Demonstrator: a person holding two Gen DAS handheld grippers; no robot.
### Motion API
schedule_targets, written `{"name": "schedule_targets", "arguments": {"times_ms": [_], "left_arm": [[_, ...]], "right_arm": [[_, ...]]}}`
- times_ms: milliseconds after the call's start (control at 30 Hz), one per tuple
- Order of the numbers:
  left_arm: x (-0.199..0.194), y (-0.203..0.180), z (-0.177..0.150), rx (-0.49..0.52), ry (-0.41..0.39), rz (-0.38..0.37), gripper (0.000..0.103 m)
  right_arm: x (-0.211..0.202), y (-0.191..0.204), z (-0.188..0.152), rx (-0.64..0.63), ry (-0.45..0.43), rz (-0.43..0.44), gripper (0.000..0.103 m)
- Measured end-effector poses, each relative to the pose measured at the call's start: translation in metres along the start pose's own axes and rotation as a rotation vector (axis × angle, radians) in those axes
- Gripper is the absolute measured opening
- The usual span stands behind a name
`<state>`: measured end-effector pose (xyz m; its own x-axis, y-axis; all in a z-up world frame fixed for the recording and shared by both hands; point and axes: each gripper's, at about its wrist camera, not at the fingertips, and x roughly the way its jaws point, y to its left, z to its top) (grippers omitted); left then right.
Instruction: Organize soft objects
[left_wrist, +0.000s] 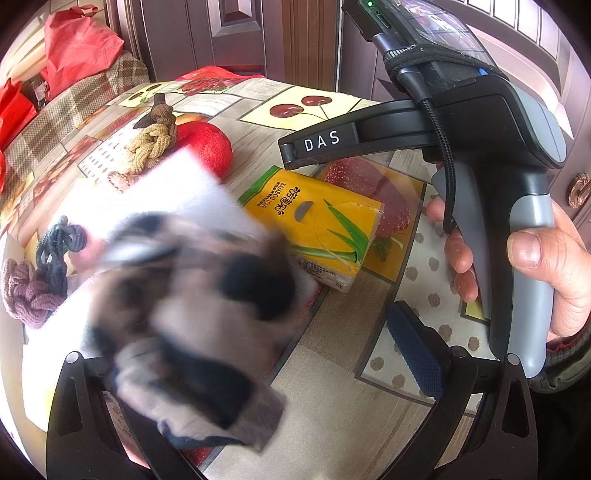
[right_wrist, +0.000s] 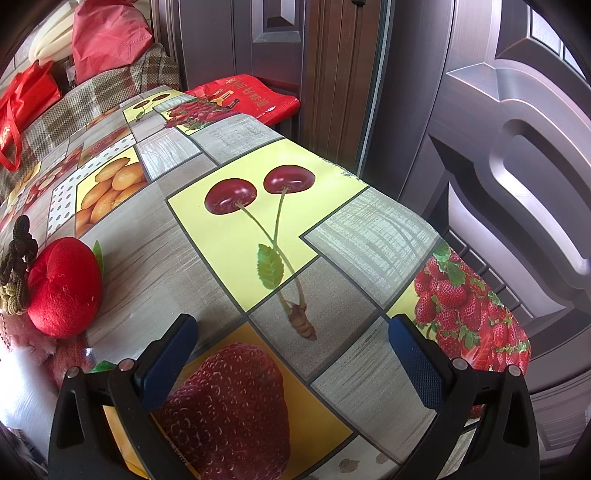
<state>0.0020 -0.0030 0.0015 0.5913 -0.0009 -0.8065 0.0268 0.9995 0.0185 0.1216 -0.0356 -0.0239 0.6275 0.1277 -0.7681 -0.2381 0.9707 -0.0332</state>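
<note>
A blurred grey and black soft cloth thing (left_wrist: 192, 325) fills the space in front of my left gripper (left_wrist: 295, 343). The jaws stand wide apart. Only the right blue pad (left_wrist: 415, 350) shows; the left one is hidden behind the cloth. I cannot tell whether the cloth touches a finger. Under it lies a white flat block (left_wrist: 147, 192). A red plush apple (left_wrist: 207, 147) and a tan and brown braided rope (left_wrist: 151, 144) lie beyond it. My right gripper (right_wrist: 295, 354) is open and empty above the fruit-print tablecloth (right_wrist: 332, 229), with the plush apple (right_wrist: 62, 288) to its left.
A yellow tissue pack (left_wrist: 317, 221) lies mid-table. A purple and navy braided rope (left_wrist: 33, 288) is at the left edge. A hand (left_wrist: 535, 258) holds the right gripper's handle. Red bags (right_wrist: 107, 33) sit on a checked seat behind, and a dark door (right_wrist: 517, 184) stands at the right.
</note>
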Motion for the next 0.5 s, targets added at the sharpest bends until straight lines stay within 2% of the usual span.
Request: {"name": "schedule_targets", "arguments": {"times_ms": [400, 500], "left_arm": [[0.0013, 0.0015, -0.0002, 0.007, -0.003, -0.003, 0.102], [-0.0035, -0.0013, -0.0017, 0.012, -0.021, 0.017, 0.102]], "right_arm": [[-0.0007, -0.0032, -0.0011, -0.001, 0.001, -0.001, 0.103], [-0.0004, -0.0022, -0.0005, 0.000, 0.001, 0.000, 0.103]]}}
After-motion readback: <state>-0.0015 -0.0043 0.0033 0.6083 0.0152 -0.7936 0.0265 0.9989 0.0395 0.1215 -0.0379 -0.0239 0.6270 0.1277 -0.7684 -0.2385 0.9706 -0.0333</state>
